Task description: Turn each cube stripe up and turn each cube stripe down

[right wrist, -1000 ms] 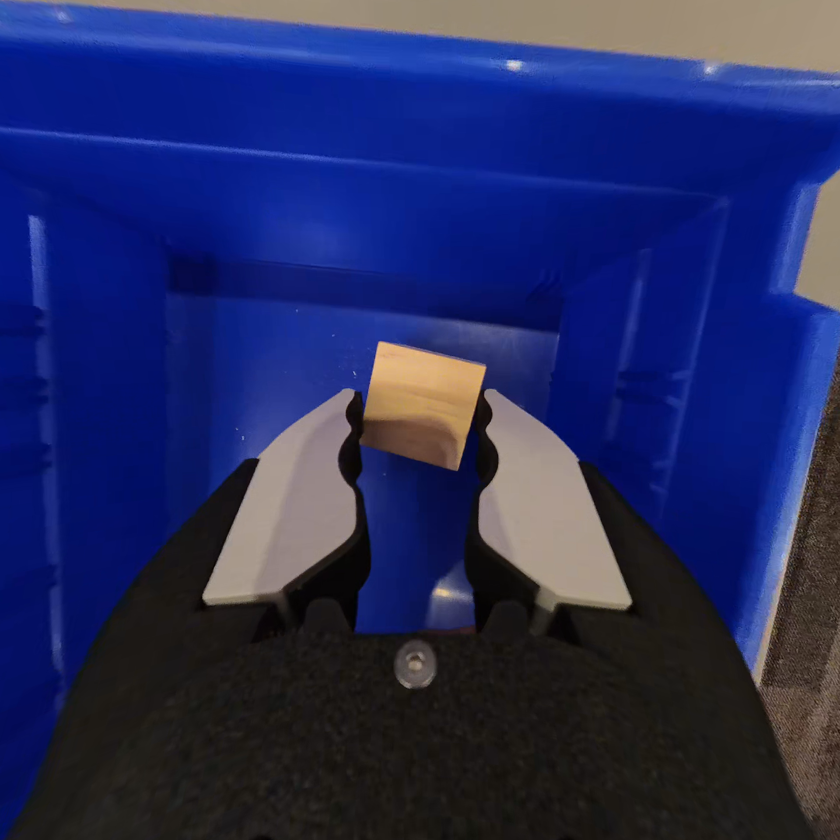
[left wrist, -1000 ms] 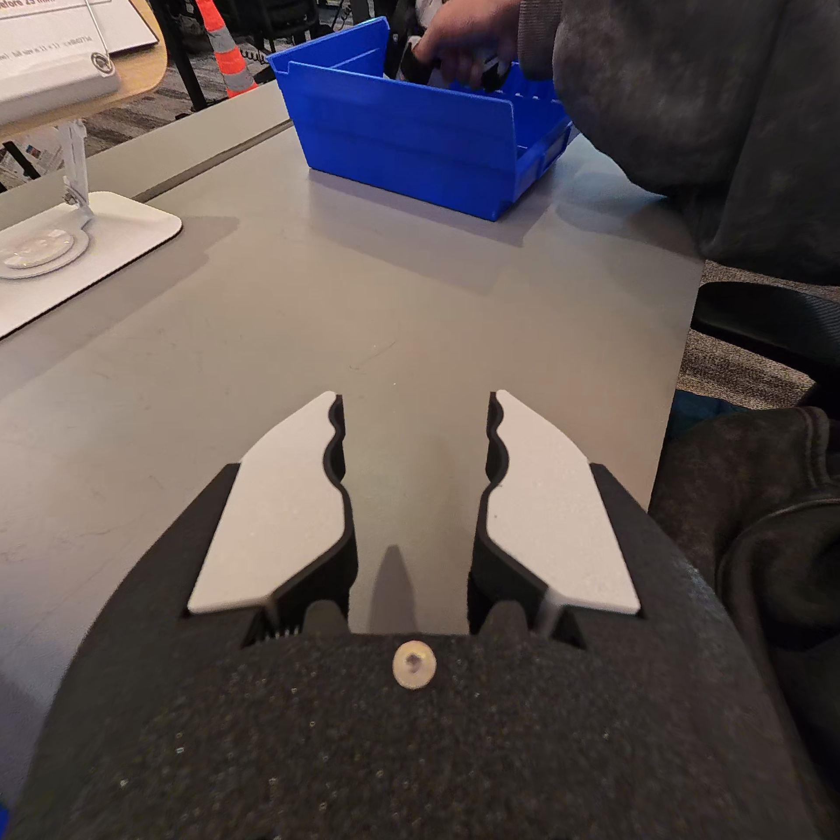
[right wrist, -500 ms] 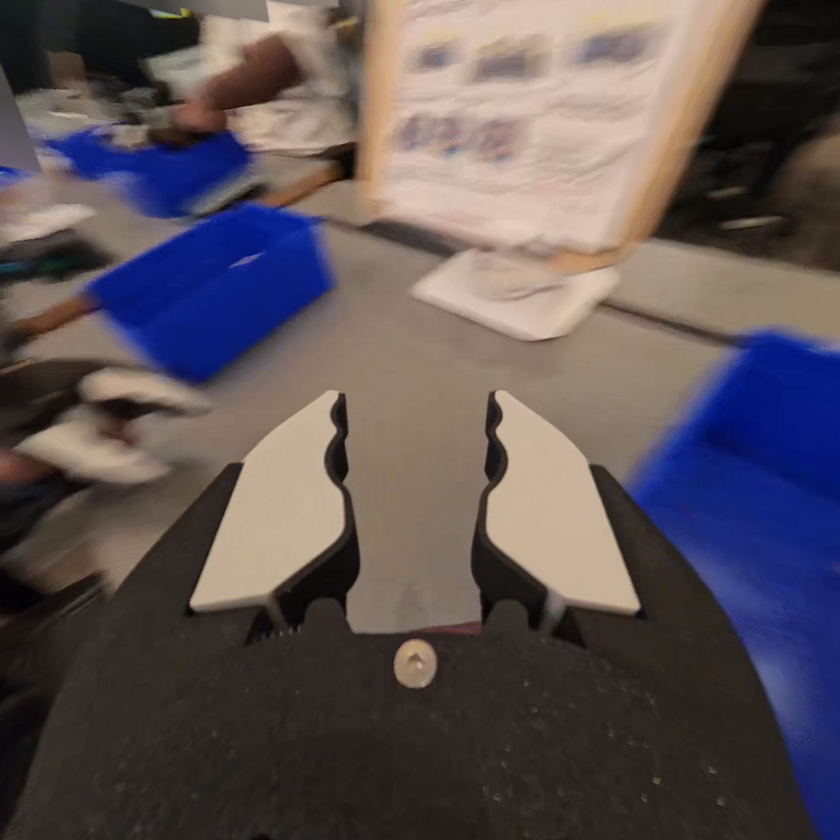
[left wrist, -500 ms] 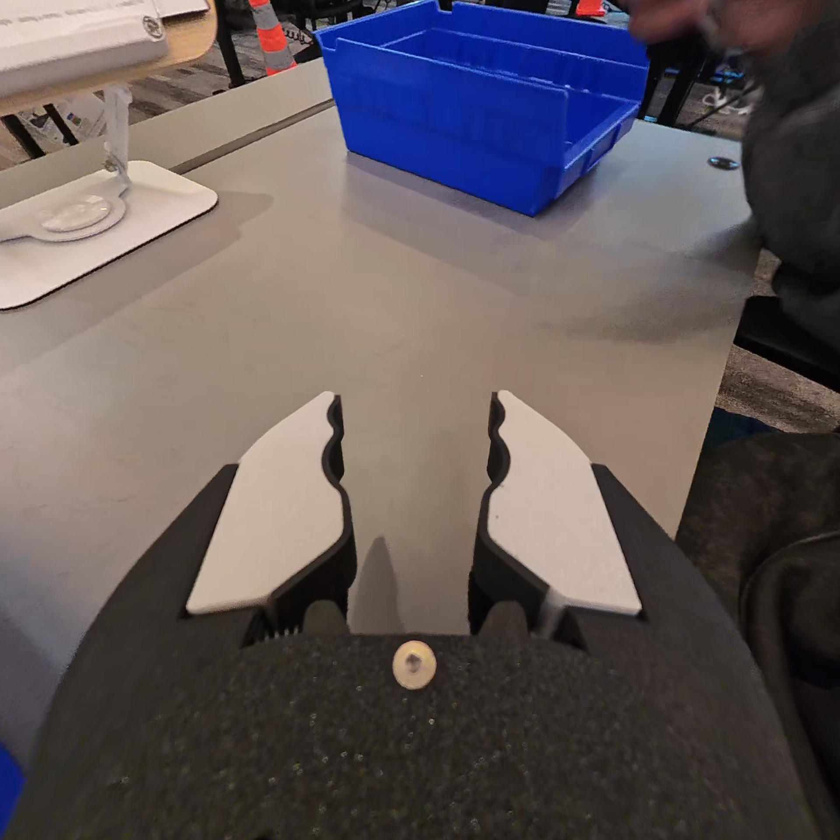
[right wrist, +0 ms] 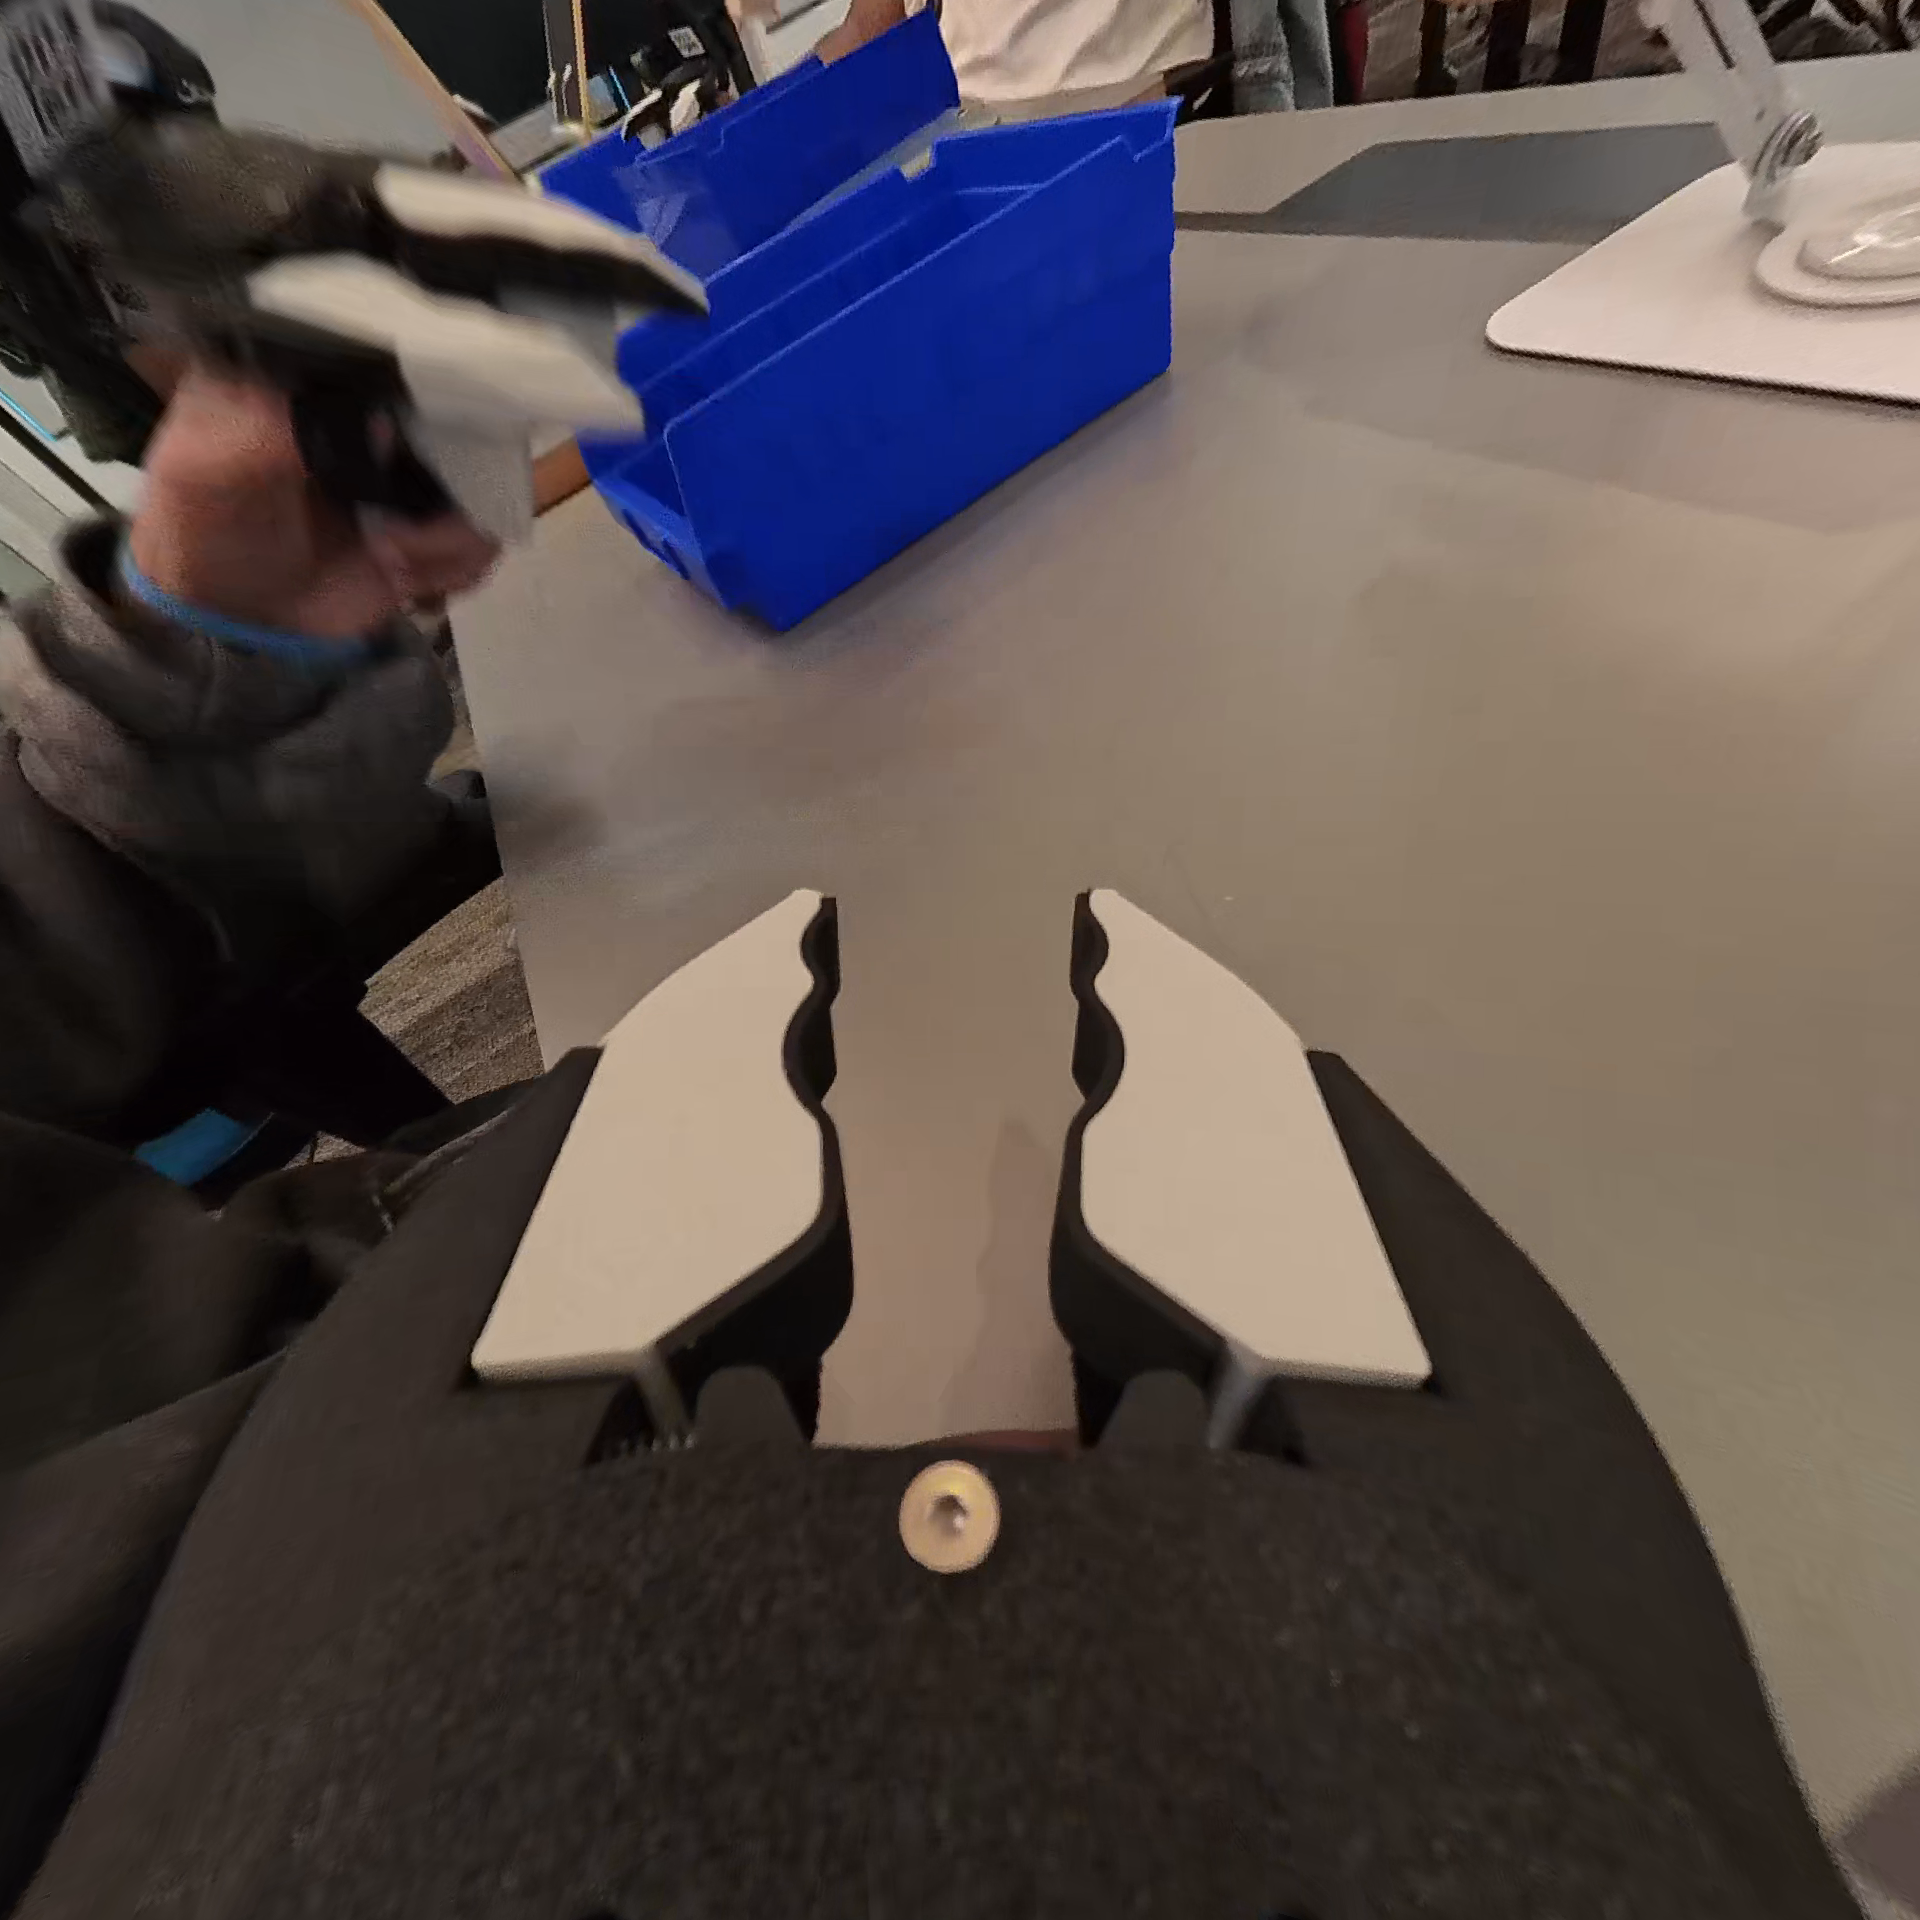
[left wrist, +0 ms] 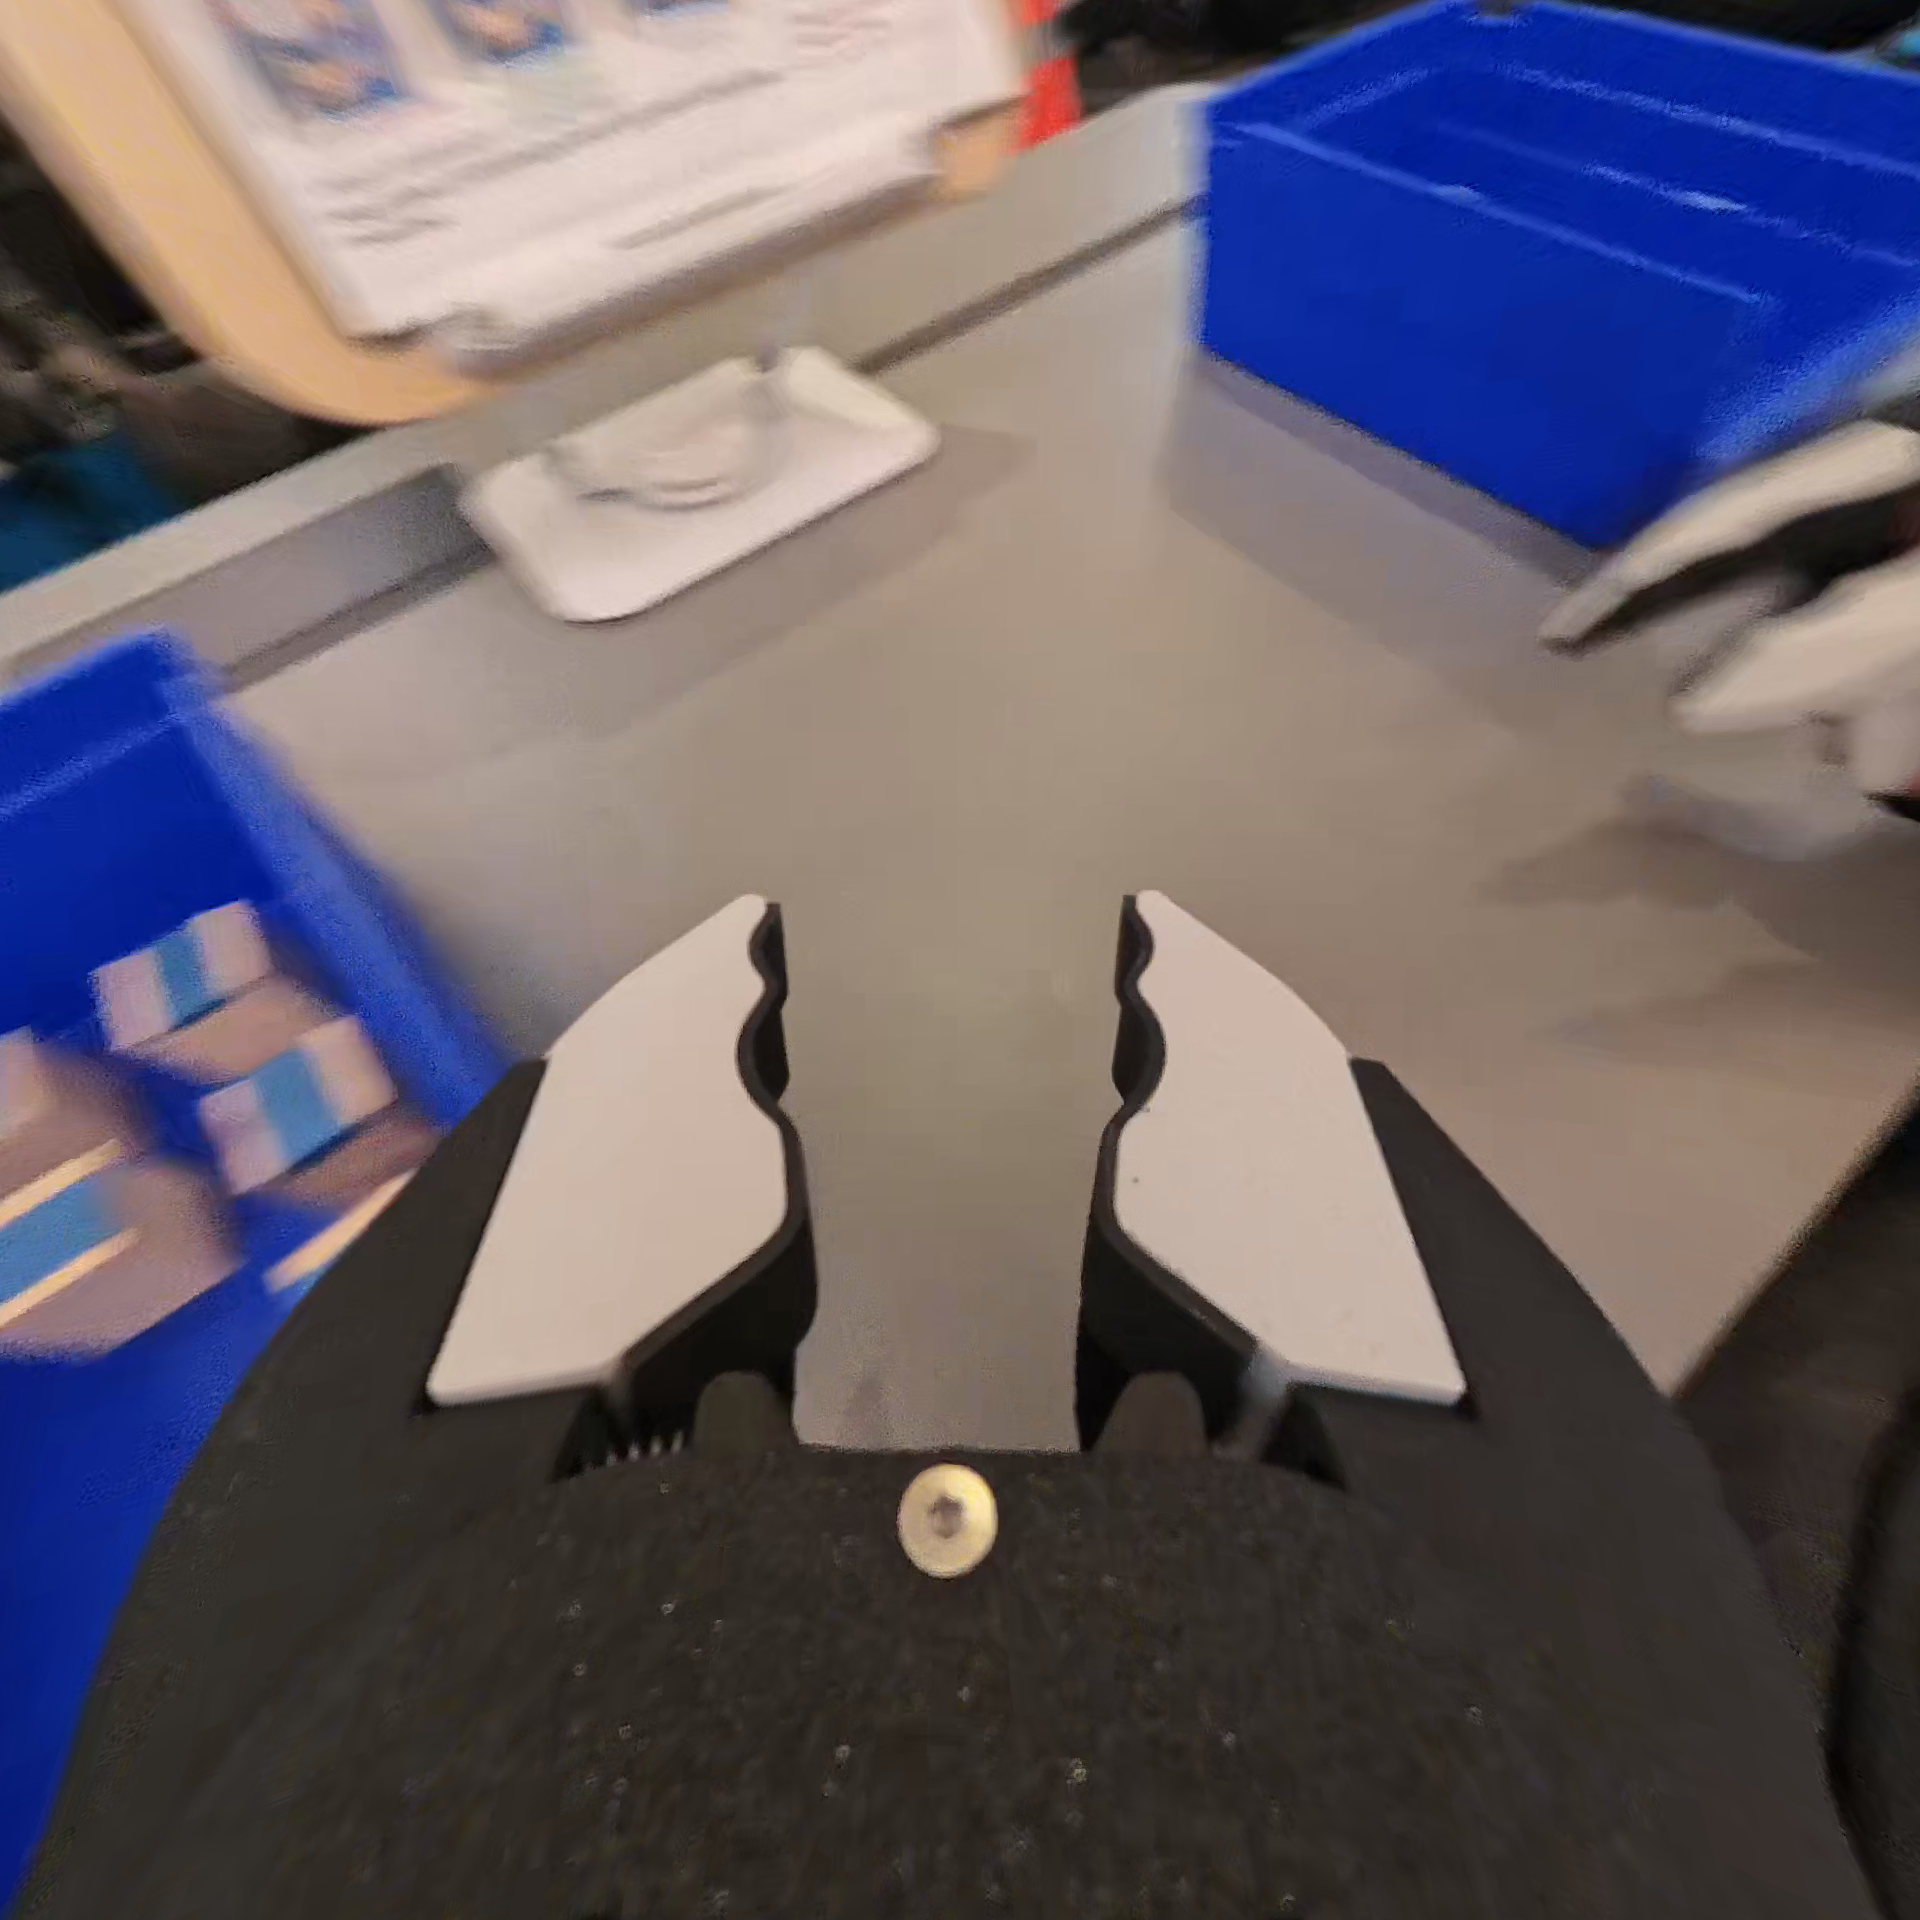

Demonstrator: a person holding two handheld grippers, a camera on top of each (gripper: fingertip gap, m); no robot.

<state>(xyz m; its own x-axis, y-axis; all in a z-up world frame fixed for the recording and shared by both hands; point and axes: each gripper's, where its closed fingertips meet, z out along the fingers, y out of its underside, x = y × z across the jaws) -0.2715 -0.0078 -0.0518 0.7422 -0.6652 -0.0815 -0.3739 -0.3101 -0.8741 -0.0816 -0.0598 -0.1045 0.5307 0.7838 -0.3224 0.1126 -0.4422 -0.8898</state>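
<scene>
Left gripper [left wrist: 951, 914]: fingers spread apart, nothing held, bare grey table [left wrist: 987, 727] seen in the gap. Right gripper [right wrist: 954, 909]: fingers likewise parted, nothing between them, table below. Cubes [left wrist: 223, 1049] are seen in the left wrist view, blurred, inside a blue bin [left wrist: 156, 790] at the left edge, several with blue stripe faces up. A second blue bin [left wrist: 1538, 301] sits at far right. A white stand base [left wrist: 717, 488] rests between the bins, farther back.

The left gripper [left wrist: 951, 925] hangs agape and empty over the grey table [left wrist: 935, 727]. Striped cubes [left wrist: 234, 1049] fill a blue bin [left wrist: 135, 769] at left; another blue bin [left wrist: 1507, 343] sits upper right.
</scene>
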